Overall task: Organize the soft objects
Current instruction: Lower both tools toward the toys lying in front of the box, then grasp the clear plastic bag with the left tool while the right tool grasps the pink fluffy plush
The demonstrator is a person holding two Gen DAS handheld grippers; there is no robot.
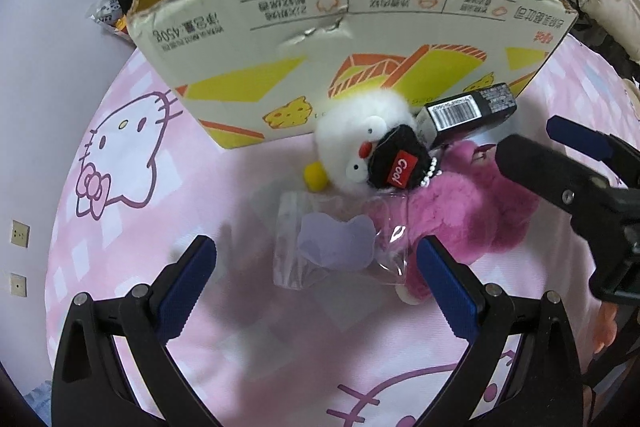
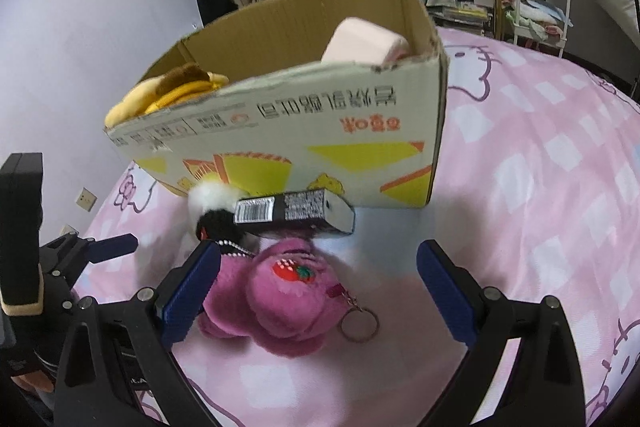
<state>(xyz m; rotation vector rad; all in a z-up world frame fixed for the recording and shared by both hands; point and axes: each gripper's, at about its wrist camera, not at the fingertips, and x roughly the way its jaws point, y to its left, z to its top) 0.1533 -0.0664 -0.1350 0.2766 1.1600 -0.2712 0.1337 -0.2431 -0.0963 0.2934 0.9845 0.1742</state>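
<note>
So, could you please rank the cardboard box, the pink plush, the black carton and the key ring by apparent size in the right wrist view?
1. Cardboard box, by far the largest.
2. Pink plush, though it lies nearest the camera, which inflates it.
3. Black carton.
4. Key ring, smallest.

- The left gripper (image 1: 316, 281) has two black plastic arms with round silver screws.
- Its fingers (image 1: 446, 291) wear dark blue pads with small bumpy ridges.
- The right gripper (image 2: 318, 289) looks the same: black arms, silver screws, blue ridged pads.
- A hand (image 2: 24, 359) wears a black glove with a tan cuff.
</note>
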